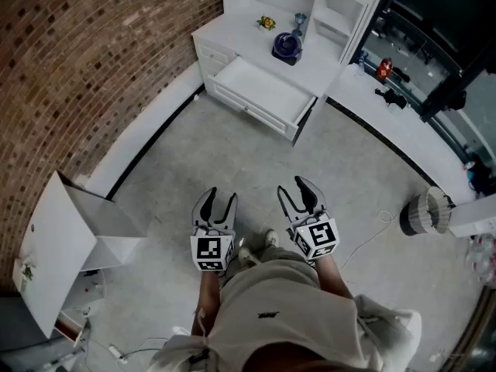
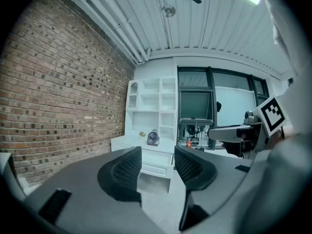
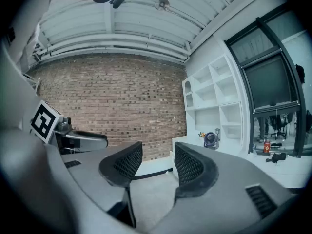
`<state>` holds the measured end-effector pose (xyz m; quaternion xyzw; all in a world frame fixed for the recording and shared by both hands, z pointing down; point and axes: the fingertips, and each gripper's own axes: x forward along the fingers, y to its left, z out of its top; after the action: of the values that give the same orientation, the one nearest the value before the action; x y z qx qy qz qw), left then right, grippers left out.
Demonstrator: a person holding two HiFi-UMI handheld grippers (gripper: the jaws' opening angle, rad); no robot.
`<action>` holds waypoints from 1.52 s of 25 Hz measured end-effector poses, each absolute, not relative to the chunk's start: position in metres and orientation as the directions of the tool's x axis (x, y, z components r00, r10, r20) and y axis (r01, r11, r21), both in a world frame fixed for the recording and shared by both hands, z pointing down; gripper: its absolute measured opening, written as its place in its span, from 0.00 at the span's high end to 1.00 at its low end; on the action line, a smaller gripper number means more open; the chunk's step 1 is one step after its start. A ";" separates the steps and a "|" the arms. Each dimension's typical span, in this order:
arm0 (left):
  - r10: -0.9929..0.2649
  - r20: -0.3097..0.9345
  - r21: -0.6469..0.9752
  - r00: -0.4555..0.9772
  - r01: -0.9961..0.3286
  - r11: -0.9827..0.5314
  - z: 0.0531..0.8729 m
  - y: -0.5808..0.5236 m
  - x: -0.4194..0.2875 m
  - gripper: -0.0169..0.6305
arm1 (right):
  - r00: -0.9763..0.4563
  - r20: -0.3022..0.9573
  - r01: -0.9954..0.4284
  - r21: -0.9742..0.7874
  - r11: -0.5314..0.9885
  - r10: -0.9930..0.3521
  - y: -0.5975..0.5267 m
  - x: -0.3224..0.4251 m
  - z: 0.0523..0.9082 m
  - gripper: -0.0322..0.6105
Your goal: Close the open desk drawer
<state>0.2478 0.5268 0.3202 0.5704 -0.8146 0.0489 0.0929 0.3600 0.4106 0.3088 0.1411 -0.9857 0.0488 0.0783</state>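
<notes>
Drawer [image 1: 260,91] of the white desk [image 1: 322,64] stands pulled out toward me in the head view, well ahead of both tongs across bare floor [image 1: 232,153]. It touches neither of them. My left tongs [image 1: 218,200] and right tongs [image 1: 298,188] hang side by side just in front of my body. Each has its jaws apart and nothing between them. The inside of the drawer looks plain white from up here; whether anything lies in it I cannot tell. A blue fan [image 1: 287,46] sits on the desk top behind the drawer.

From the left gripper view, the left tongs [image 2: 157,160] point straight at the drawer [image 2: 155,170], whose front shows far off in the gap between the parted jaws. Both ends of that front are cut off by the jaws. The fan [image 2: 153,138] stands above it, and my right tongs [image 2: 243,130] show at the side.

In the right gripper view, the right tongs [image 3: 158,165] point left of the desk, at the brick wall [image 3: 112,106], jaws apart over floor only. The fan [image 3: 210,139] shows beyond the right jaw, which hides the drawer itself.
</notes>
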 end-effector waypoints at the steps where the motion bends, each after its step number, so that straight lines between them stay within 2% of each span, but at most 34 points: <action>1: -0.919 0.211 0.036 -0.334 -0.936 0.349 0.321 0.521 0.250 0.63 | -0.949 0.167 -0.281 -0.077 0.957 -0.266 0.405 0.361 0.309 0.66; 10: -0.900 0.211 0.002 -0.382 -0.920 0.391 0.318 0.452 0.258 0.65 | -0.966 0.153 -0.218 -0.060 0.974 -0.207 0.340 0.359 0.310 0.65; 21: -0.862 0.230 -0.038 -0.451 -0.890 0.455 0.319 0.414 0.257 0.67 | -0.980 0.124 -0.169 -0.130 0.977 -0.153 0.293 0.348 0.308 0.65; 29: -0.866 0.221 -0.032 -0.448 -0.891 0.453 0.327 0.380 0.220 0.68 | -0.976 0.150 -0.178 -0.127 0.976 -0.159 0.260 0.316 0.323 0.65; 38: -0.897 0.210 -0.003 -0.389 -0.918 0.397 0.326 0.351 0.147 0.69 | -0.962 0.182 -0.224 -0.106 0.969 -0.202 0.241 0.249 0.325 0.65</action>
<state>0.1474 0.3509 0.3261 0.5457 -0.8313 0.0592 0.0876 0.2495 0.2408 0.3255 0.1076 -0.9885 0.0630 0.0851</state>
